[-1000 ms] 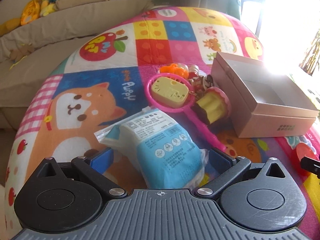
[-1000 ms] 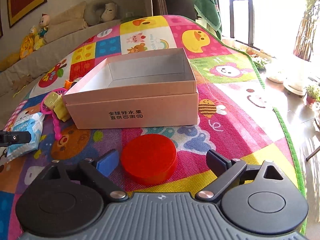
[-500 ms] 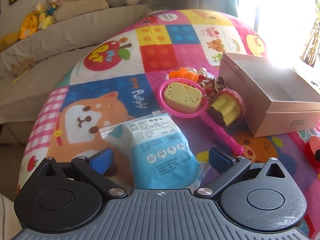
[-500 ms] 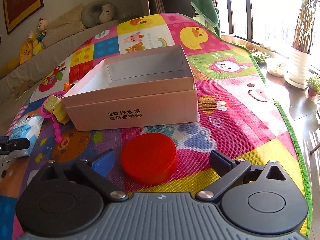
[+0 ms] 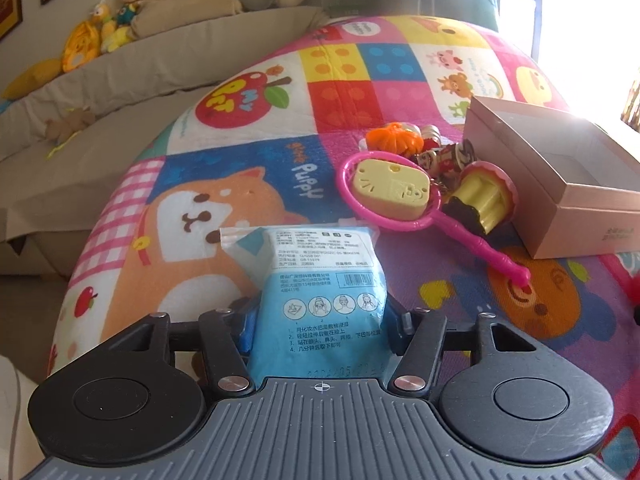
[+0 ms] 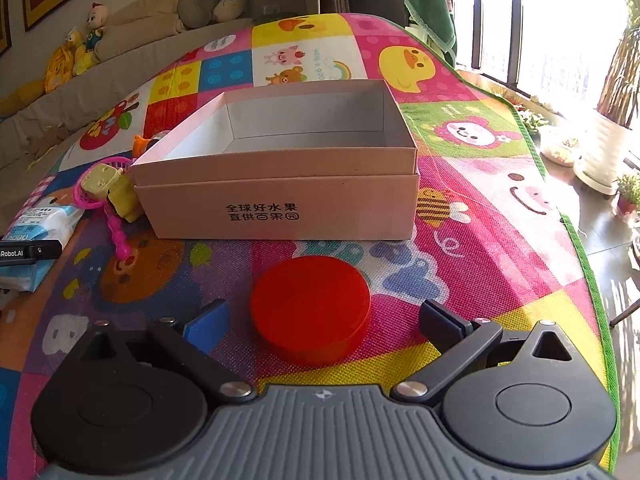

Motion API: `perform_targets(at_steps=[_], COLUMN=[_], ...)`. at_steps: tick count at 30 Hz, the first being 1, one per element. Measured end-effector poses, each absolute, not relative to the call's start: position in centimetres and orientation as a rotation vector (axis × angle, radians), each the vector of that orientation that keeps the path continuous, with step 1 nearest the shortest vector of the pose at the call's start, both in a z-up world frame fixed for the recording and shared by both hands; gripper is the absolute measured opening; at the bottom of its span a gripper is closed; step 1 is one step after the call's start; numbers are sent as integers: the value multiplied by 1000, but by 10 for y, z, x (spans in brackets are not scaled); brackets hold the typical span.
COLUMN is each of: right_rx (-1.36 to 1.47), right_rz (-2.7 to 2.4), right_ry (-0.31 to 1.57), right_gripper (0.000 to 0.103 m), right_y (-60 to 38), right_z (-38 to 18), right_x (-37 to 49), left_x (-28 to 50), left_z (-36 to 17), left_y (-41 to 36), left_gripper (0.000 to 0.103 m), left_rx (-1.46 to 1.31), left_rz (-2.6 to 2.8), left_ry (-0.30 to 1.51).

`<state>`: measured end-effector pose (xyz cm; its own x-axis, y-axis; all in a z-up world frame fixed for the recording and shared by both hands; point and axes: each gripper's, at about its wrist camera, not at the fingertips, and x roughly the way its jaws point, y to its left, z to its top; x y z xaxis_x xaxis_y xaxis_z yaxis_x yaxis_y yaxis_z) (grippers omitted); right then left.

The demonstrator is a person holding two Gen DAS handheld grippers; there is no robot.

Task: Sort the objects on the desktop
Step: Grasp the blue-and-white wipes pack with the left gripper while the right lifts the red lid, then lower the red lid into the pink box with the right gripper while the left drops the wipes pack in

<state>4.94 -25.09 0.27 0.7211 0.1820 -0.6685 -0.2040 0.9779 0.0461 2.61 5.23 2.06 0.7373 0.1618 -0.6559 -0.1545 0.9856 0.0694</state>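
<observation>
The blue-and-white packet [image 5: 320, 292] lies flat on the play mat [image 5: 240, 92], its near end between the fingers of the left gripper [image 5: 320, 320]. The jaws are closing on it: both blue pads sit against the packet's sides, and its printed face (barcode, four round pictograms) points up. The packet's far end reaches forward of the fingertips toward a shiba-dog panel of the mat.

Ahead and to the right of the left gripper lies a cluster of toys: a yellow cat-shaped block [image 5: 390, 194] resting inside the ring of a pink racket [image 5: 404, 216], a yellow-and-brown cupcake toy [image 5: 482, 200] tipped on its side just right of it, and an orange toy [image 5: 394, 138] with small figurines [image 5: 444, 156] beyond. Farther right stands the pink cardboard box [image 5: 560, 184], open on top; its interior shows nothing inside.

The right gripper [image 6: 320, 320] has its jaws wide apart. The red round disc [image 6: 310, 310] lies on the mat between the fingers, touching neither pad. Directly ahead of that gripper stands the same box [image 6: 280, 208], printed characters on its near wall. To its far left the left gripper's finger [image 6: 30, 250] shows over the packet [image 6: 36, 232].

Beyond the mat runs a beige sofa [image 5: 100, 92] carrying plush toys [image 5: 100, 32].
</observation>
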Motion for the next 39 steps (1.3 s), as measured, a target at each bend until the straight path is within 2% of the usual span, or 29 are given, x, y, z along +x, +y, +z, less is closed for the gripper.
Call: perform_targets(at_steps=[4,6,8,14,18,23,24,27,29,32,39], right_rx=[-131,-141,-140,-122,-118,-105,-109,-100,-90,-104,-81], right_rz=[237,270,298,391,370,262,240,217,204,193,243], right_ry=[720,728,748,731,572,398,382,395,428,455,516], right_gripper=[91,83,64,64,64,64,64,64,64,64,64], right_y=[-239,-238,-239,-252,-274,-301,-304,-307,-307,-305,-284], right_z=[5,8,14,41,92,141,143,140,132,116,94], right_x=[49,49,49,26,14,27,35,59,76,90,118], left_x=[-9,-22,-32,-40,-14,58,79,128,140,122,52], left_z=[25,28,33,75,116,147,147,134,119,97,55], left_y=[38,33,30,18,-11,-59,-69,-89,-88,-68,-25], left_gripper=[61,60,60,57,58,58,59,84,85,94,96], left_rx=[56,65,48,-29,1,43,41,54,61,41,55], left_rz=[103,75,47,-74,-182,-246,-261,-280,-248,-246,-168], left_ry=[694,689,685,591,462,356,355,386,440,483,571])
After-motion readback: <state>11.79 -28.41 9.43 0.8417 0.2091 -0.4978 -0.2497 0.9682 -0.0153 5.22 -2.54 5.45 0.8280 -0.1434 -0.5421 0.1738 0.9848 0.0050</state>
